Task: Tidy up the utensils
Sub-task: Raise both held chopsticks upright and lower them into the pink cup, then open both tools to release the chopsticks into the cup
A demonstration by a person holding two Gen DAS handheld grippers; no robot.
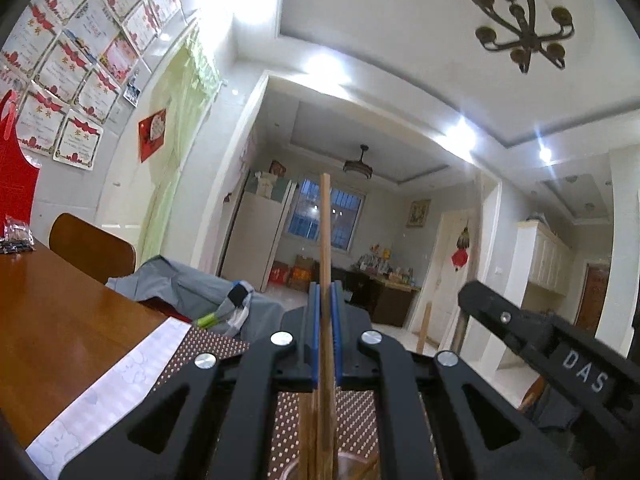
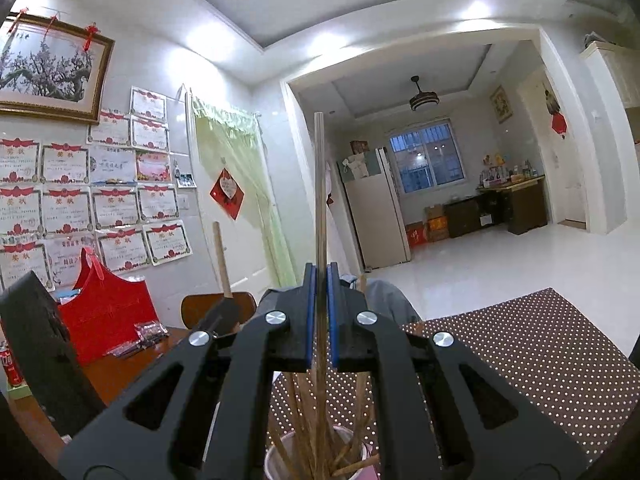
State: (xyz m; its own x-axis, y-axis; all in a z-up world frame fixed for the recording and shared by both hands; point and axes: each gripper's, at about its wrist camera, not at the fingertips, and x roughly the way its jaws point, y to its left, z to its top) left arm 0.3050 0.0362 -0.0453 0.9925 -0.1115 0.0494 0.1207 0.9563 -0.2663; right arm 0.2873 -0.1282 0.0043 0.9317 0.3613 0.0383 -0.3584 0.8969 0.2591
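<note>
Now both grippers grip upright sticks over the cup (image 2: 320, 456) — left gripper (image 1: 325, 336) clamps a wooden chopstick (image 1: 325, 240), right gripper (image 2: 320, 320) a grey chopstick (image 2: 320, 200); next: lower tips into cup w/ the others, then release

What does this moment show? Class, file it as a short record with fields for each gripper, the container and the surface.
left gripper: shut on a wooden chopstick, held upright
right gripper: shut on a metal chopstick, held upright
cup: below the right gripper, holds many chopsticks
surface: dotted brown mat on a wooden table
</note>
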